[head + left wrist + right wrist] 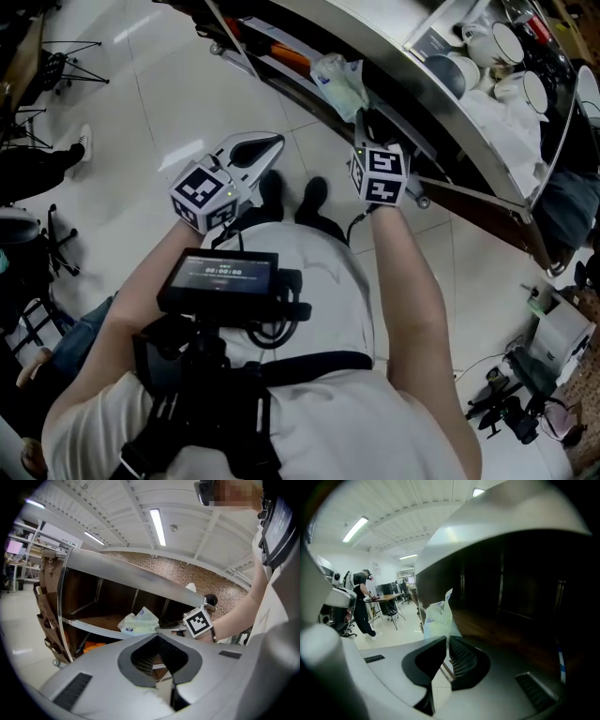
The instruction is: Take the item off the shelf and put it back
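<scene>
A pale green plastic packet (339, 82) lies at the front edge of the middle shelf (93, 626); it also shows as the packet (138, 622) in the left gripper view and the packet (438, 616) in the right gripper view. My right gripper (446, 638) reaches into the shelf, its jaws almost together and pinching the packet's near edge. In the head view the right gripper (364, 120) sits just below the packet, partly under the shelf rim. My left gripper (267, 145) hangs back over the floor, shut on nothing; its tips (157, 634) meet.
The metal-framed shelf unit (441, 103) runs diagonally at the top right, with white bowls and cups (497, 56) on top and an orange item (93, 646) on the lower level. A person (362, 604) stands at a table far off. Equipment lies on the floor (511, 408).
</scene>
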Tool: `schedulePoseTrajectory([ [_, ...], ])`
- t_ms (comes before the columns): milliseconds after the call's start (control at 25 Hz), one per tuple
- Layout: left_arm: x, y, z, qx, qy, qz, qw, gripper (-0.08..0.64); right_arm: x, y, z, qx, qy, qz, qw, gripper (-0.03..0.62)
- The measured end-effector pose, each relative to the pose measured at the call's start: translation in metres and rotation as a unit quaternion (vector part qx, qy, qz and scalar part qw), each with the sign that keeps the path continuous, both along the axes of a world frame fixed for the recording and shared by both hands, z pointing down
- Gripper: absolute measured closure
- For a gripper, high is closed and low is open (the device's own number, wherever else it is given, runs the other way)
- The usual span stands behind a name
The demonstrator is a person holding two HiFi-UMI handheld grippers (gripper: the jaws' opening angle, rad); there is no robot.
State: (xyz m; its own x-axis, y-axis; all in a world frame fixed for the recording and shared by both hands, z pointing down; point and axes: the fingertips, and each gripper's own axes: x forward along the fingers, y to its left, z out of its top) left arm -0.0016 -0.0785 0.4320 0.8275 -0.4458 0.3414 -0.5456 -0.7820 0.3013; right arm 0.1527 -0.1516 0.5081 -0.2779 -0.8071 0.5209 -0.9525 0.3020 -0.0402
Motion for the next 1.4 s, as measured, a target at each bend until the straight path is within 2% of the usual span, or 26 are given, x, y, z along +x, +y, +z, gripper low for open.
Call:
schedulePoseTrajectory([
  [320,-0.021,-0.002,-0.018,0.008,0.002,-0.03,0.9995,0.549,-0.035,0.029,-0.042,0.024,-0.041,-0.056,0.997,0.565],
  [640,-0.049,-0.009,-0.053,0.045,0.012,-0.058,0.9972,0.549,-0.068,0.036,-0.135,0.121,-0.071,-0.108,0.984,0.565],
  [840,-0.053,-0.008,-0.076,0.065,0.015,-0.054,0.9963,0.549,-0.084,0.038,-0.181,0.158,-0.08,-0.134,0.975,0.565],
  [1160,-0.049,-0.006,-0.116,0.102,0.029,-0.043,0.9935,0.549,-0.086,0.046,-0.224,0.199,-0.091,-0.145,0.965,0.565],
  [1280,-0.046,-0.008,-0.126,0.116,0.035,-0.037,0.9919,0.549,-0.081,0.046,-0.229,0.204,-0.092,-0.138,0.965,0.565],
  [1400,-0.048,-0.01,-0.124,0.113,0.023,-0.039,0.9925,0.549,-0.077,0.046,-0.23,0.204,-0.091,-0.13,0.966,0.565],
])
